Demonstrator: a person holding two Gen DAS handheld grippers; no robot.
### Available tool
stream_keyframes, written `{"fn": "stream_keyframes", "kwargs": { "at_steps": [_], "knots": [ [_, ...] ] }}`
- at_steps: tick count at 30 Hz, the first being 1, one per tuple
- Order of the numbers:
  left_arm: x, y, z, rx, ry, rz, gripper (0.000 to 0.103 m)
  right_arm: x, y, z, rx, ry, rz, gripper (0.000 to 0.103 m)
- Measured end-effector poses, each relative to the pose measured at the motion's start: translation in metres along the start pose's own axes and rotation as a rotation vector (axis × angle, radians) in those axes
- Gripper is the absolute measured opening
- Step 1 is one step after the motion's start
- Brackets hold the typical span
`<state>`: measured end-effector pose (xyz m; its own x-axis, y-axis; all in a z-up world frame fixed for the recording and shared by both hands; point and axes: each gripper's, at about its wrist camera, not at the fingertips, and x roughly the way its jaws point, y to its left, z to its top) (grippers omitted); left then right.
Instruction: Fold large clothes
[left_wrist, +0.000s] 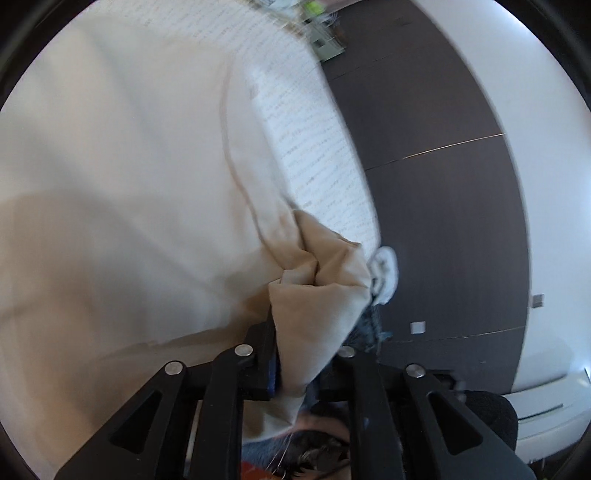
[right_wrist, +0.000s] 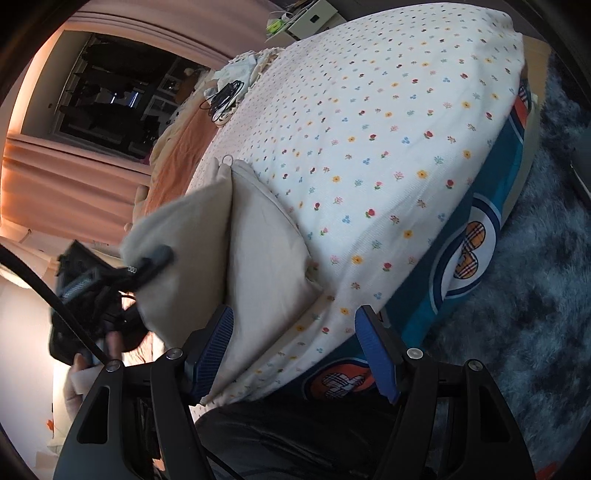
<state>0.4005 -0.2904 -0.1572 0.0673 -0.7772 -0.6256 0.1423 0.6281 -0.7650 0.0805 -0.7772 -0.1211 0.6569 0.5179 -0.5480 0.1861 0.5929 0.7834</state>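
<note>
A large cream garment (left_wrist: 122, 192) fills the left wrist view; my left gripper (left_wrist: 306, 332) is shut on a bunched corner of it, held up above the bed. In the right wrist view the same garment (right_wrist: 255, 236) lies folded on the flowered bedsheet (right_wrist: 388, 140), one part lifted at the left by the other gripper (right_wrist: 147, 266). My right gripper (right_wrist: 295, 350) is open, its blue pads (right_wrist: 216, 347) spread apart just above the garment's near edge, holding nothing.
The bed has a blue patterned side panel (right_wrist: 476, 243) and a dark shaggy rug (right_wrist: 535, 295) beside it. Cables (right_wrist: 221, 99) and clothes lie at the far end. Pink curtains (right_wrist: 62, 173) frame a dark window. Dark floor (left_wrist: 436, 184) and a shoe (left_wrist: 386, 273) show left.
</note>
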Motion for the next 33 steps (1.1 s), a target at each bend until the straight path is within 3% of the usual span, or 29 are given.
{"fn": "stream_keyframes", "kwargs": {
  "at_steps": [1,2,3,4,5,6,14,25,26,30,33],
  "knots": [
    [0.003,0.002,-0.003,-0.005,0.007,0.006,0.020,-0.001,0.000,0.001,0.001,-0.001,0.000,0.067],
    [0.004,0.003,-0.005,-0.006,0.014,0.005,0.030,-0.002,-0.001,0.002,0.000,-0.003,0.001,0.067],
    [0.004,0.002,-0.006,-0.007,0.019,-0.002,0.055,-0.002,-0.001,0.004,-0.002,-0.005,0.003,0.067],
    [0.003,0.000,-0.007,-0.006,0.019,-0.014,0.072,-0.002,-0.002,0.007,-0.003,-0.008,0.005,0.067],
    [-0.001,-0.002,-0.008,-0.003,0.007,-0.029,0.100,-0.002,-0.002,0.008,-0.004,-0.011,0.006,0.067],
    [-0.006,-0.004,-0.011,0.005,-0.010,-0.033,0.103,-0.005,-0.001,0.009,-0.006,-0.017,0.009,0.067],
    [-0.058,-0.011,-0.010,0.044,-0.125,0.063,0.103,-0.001,0.011,0.016,-0.047,-0.024,0.048,0.067],
    [-0.127,0.046,-0.007,0.025,-0.272,0.190,0.103,0.052,0.035,0.011,-0.064,0.006,0.020,0.067],
    [-0.132,0.053,-0.007,0.018,-0.283,0.204,0.103,0.058,0.037,0.012,-0.065,0.007,0.014,0.063],
    [-0.150,0.072,-0.011,-0.003,-0.325,0.265,0.097,0.075,0.043,0.017,-0.081,0.000,-0.018,0.025],
    [-0.162,0.092,-0.015,-0.039,-0.337,0.284,0.089,0.080,0.040,0.020,-0.091,-0.036,-0.021,0.014]
  ]
}}
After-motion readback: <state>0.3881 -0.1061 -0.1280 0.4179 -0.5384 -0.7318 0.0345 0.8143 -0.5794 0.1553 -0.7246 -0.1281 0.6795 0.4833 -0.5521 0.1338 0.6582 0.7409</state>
